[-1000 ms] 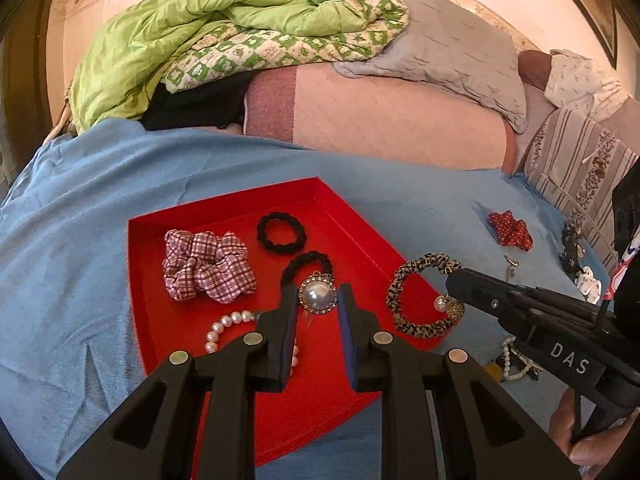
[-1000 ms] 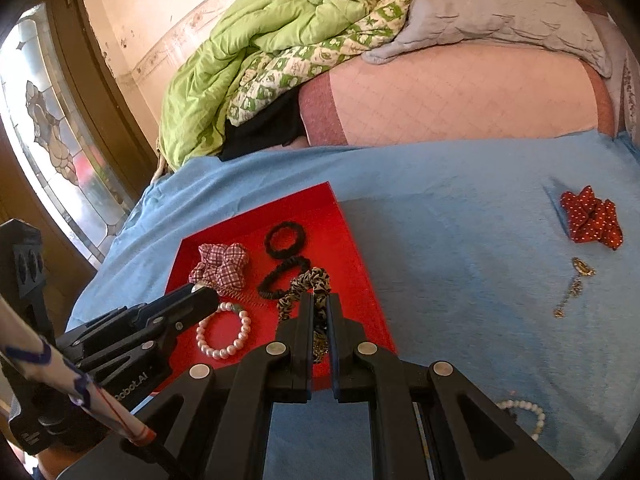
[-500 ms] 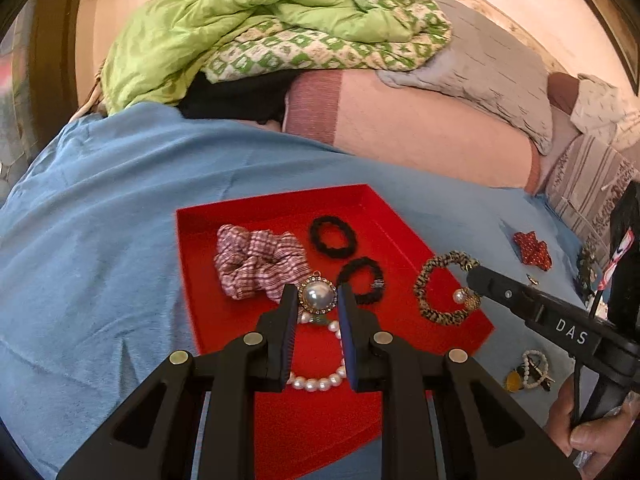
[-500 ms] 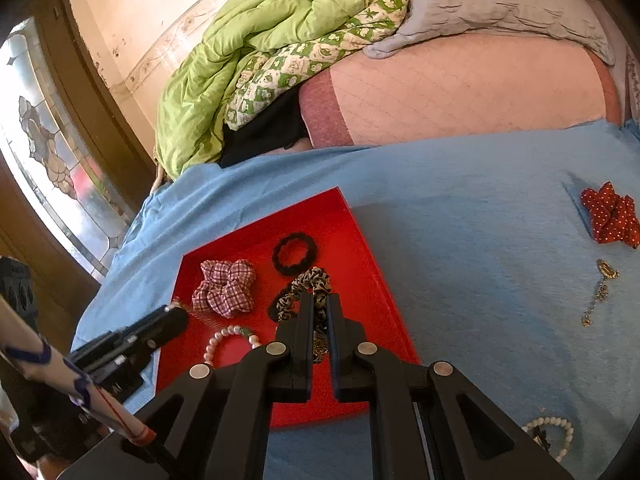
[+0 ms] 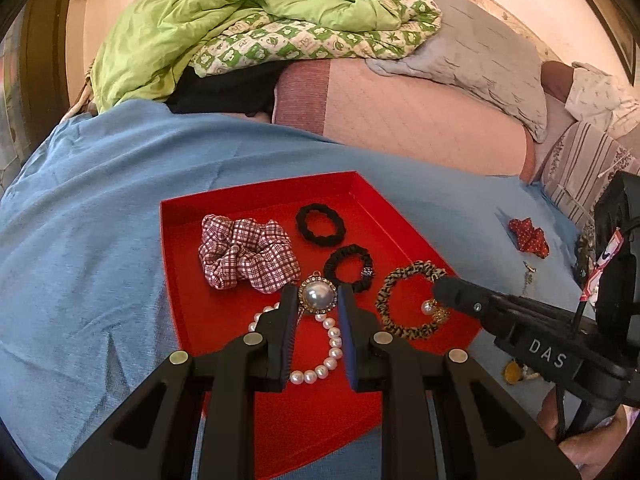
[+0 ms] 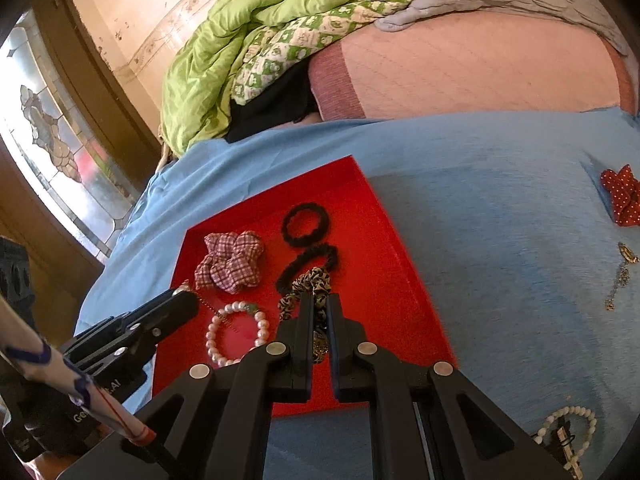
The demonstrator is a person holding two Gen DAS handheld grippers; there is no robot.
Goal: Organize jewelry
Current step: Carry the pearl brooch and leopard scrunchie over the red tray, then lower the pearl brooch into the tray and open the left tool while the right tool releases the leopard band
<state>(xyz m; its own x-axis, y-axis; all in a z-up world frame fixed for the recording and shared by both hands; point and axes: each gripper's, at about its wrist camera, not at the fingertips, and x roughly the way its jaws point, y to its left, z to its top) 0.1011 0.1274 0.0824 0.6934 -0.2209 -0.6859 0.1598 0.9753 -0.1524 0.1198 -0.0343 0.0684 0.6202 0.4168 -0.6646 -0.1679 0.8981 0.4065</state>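
Jewelry mostly in red shallow tray (image 5: 256,196). Left gripper (image 5: 318,306) pinches round pearl brooch (image 5: 318,296), right gripper (image 6: 318,312) pinches leopard-print fabric scrunchie (image 6: 310,284) over tray. Left on blue sheet (image 6: 500,240): red dotted bow (image 6: 622,196), white bead bracelet (image 6: 568,426).

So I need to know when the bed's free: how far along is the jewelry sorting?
Roughly halfway. In the red tray lie a plaid scrunchie, two black hair ties and a pearl bracelet. The left hand-held gripper holds a pearl brooch; the right hand-held gripper grips the leopard scrunchie over the tray. A red polka-dot bow, gold chain and bead bracelet remain on the blue sheet.
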